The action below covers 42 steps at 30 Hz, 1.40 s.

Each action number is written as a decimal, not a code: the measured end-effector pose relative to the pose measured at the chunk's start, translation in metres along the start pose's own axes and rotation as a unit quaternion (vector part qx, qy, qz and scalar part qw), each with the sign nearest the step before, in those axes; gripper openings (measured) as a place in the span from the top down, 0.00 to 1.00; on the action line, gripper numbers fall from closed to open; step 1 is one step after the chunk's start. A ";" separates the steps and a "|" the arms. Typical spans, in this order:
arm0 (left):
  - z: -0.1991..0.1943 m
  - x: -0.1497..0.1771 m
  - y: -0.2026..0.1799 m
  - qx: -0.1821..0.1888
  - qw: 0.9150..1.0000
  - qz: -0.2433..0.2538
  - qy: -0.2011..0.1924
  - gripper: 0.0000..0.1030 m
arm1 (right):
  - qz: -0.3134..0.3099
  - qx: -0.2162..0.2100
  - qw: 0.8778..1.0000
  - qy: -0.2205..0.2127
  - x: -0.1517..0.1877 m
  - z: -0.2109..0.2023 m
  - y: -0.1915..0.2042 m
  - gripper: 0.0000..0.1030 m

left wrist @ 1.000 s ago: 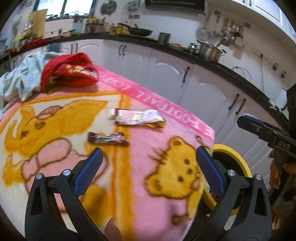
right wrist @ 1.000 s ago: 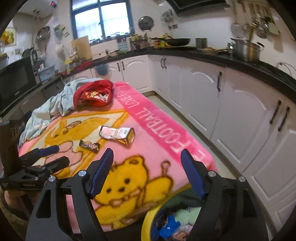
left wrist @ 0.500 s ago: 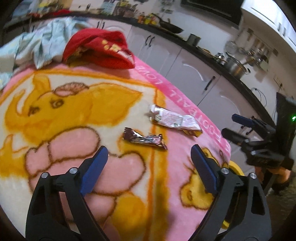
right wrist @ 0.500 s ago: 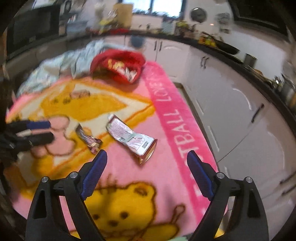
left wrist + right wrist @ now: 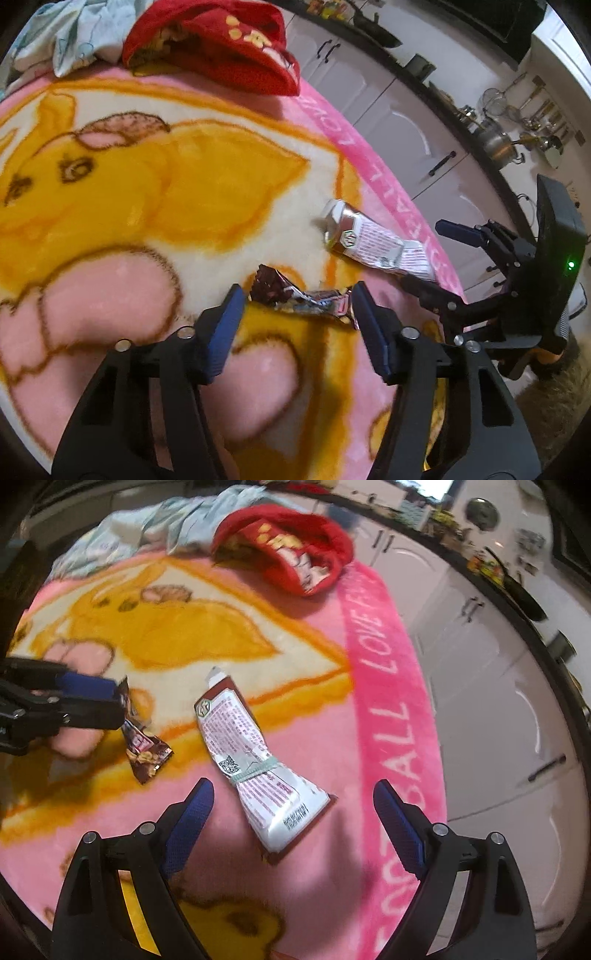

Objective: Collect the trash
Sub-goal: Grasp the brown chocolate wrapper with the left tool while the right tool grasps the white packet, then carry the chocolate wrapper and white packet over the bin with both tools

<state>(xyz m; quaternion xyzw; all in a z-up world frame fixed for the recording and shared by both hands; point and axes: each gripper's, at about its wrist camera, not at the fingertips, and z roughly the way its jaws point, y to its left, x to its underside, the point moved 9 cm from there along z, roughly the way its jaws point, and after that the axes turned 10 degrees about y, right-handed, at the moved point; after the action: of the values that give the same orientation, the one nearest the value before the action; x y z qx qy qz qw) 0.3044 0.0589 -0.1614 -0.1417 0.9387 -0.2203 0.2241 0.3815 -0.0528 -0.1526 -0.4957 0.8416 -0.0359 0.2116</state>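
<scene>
A crumpled brown candy wrapper lies on the pink cartoon blanket. My left gripper straddles it; its jaws are closing with the wrapper between the fingertips, and no firm squeeze shows. A silver-and-white pouch, bound by a green rubber band, lies just right of it. My right gripper stands open over the pouch's near end, its pads well clear of the foil.
A red fabric piece and a pale blue cloth lie at the blanket's far end. White kitchen cabinets and a dark counter with pots run along the right, beyond the blanket's edge.
Both grippers have come down and in toward the wrappers, each rolling as it went. The left jaws have narrowed around the candy wrapper. The yellow bin has left both views.
</scene>
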 end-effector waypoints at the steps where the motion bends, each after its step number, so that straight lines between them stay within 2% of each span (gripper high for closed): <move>1: 0.003 -0.001 0.001 -0.005 1.000 0.001 0.000 0.55 | -0.004 0.002 1.000 0.004 -0.001 0.005 0.000 0.17; 4: 0.007 -0.004 0.000 -0.016 1.000 0.006 -0.003 0.59 | -0.011 -0.007 1.000 0.017 -0.004 0.020 0.002 0.19; 6: 0.008 -0.006 0.001 -0.023 1.000 0.010 -0.003 0.60 | -0.013 -0.013 1.000 0.019 -0.004 0.026 0.005 0.31; 9: 0.010 -0.008 0.000 -0.040 0.999 0.024 -0.007 0.64 | 0.003 -0.039 0.999 0.014 -0.005 0.028 0.010 0.41; 13: 0.011 -0.006 0.003 -0.074 0.996 0.045 -0.014 0.77 | 0.050 -0.054 0.997 0.004 0.002 0.026 0.009 0.43; 16: 0.011 -0.005 0.001 -0.081 0.995 0.057 -0.015 0.78 | 0.101 -0.072 0.992 -0.005 0.014 0.021 0.008 0.44; 17: 0.011 -0.004 0.001 -0.085 0.994 0.062 -0.015 0.79 | 0.113 -0.073 0.991 -0.005 0.018 0.020 0.009 0.49; 20: 0.009 0.001 -0.002 -0.093 0.992 0.078 -0.018 0.83 | 0.144 -0.069 0.987 -0.006 0.032 0.013 0.012 0.51; 22: 0.009 0.005 -0.005 -0.086 0.993 0.081 -0.018 0.90 | 0.161 -0.064 0.985 -0.010 0.043 0.008 0.016 0.51; 25: 0.008 0.013 -0.010 -0.072 0.994 0.086 -0.015 0.93 | 0.181 -0.066 0.981 -0.019 0.055 0.000 0.020 0.51; 32: -0.001 0.033 -0.032 -0.048 0.993 0.103 -0.024 0.94 | 0.218 -0.068 0.973 -0.044 0.090 -0.026 0.028 0.51; 42: -0.020 0.055 -0.109 -0.027 0.982 0.181 -0.052 0.94 | 0.273 -0.050 0.958 -0.069 0.157 -0.074 0.016 0.51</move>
<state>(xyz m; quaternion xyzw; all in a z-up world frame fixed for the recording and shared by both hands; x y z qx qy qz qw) 0.2656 -0.0485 -0.1125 0.0132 0.9415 -0.1430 0.3047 0.2740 -0.1893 -0.1396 -0.2581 0.9289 0.0998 0.2461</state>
